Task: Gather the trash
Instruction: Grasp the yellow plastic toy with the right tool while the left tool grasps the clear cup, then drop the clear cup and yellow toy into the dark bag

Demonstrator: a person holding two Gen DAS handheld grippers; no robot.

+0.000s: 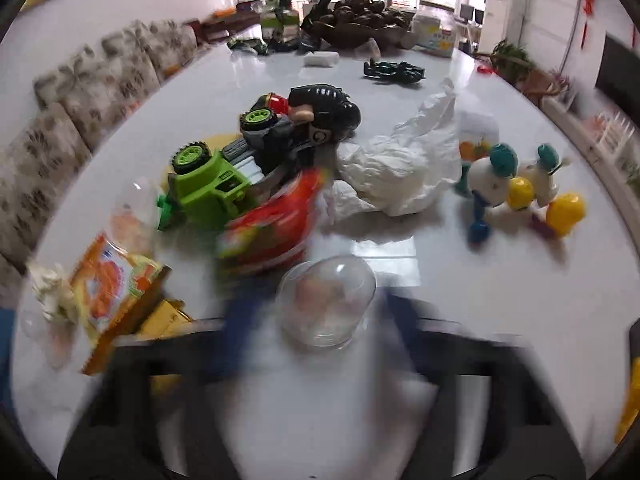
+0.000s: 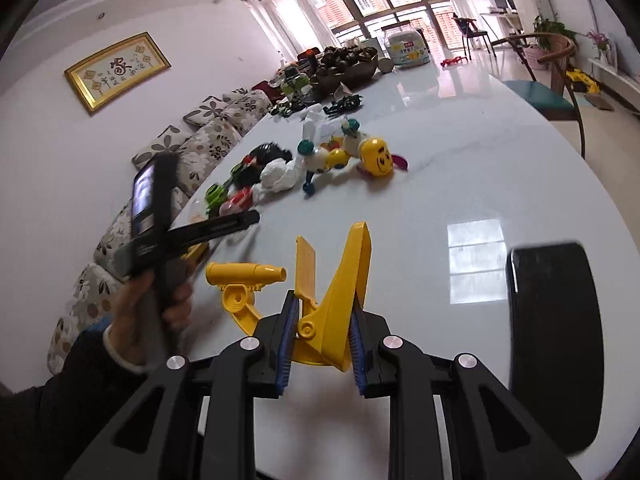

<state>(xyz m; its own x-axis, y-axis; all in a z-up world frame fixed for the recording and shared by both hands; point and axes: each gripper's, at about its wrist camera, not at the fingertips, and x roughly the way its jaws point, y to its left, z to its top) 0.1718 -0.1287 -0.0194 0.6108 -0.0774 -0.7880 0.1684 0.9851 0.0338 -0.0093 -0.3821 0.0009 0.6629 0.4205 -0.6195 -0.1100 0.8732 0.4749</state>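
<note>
In the left wrist view a clear plastic cup (image 1: 326,304) lies on the white table (image 1: 460,280) between the blurred blue fingers (image 1: 236,320) of my left gripper (image 1: 316,320); the blur hides whether the pads touch it. Just beyond it lie a red snack wrapper (image 1: 276,224), crumpled white tissue (image 1: 400,176) and an orange packet (image 1: 112,288). My right gripper (image 2: 323,304) is shut on a yellow plastic toy piece (image 2: 340,280) above the table. A hand (image 2: 160,304) holds the left gripper (image 2: 240,222) at the left of the right wrist view.
A green toy truck (image 1: 208,184), a black toy figure (image 1: 324,108) and a colourful caterpillar toy (image 1: 516,188) stand behind the trash. A black flat object (image 2: 556,344) lies at the near right. Boxes and a heaped bowl (image 2: 348,60) crowd the far end. A teal-seated chair (image 2: 536,96) stands alongside.
</note>
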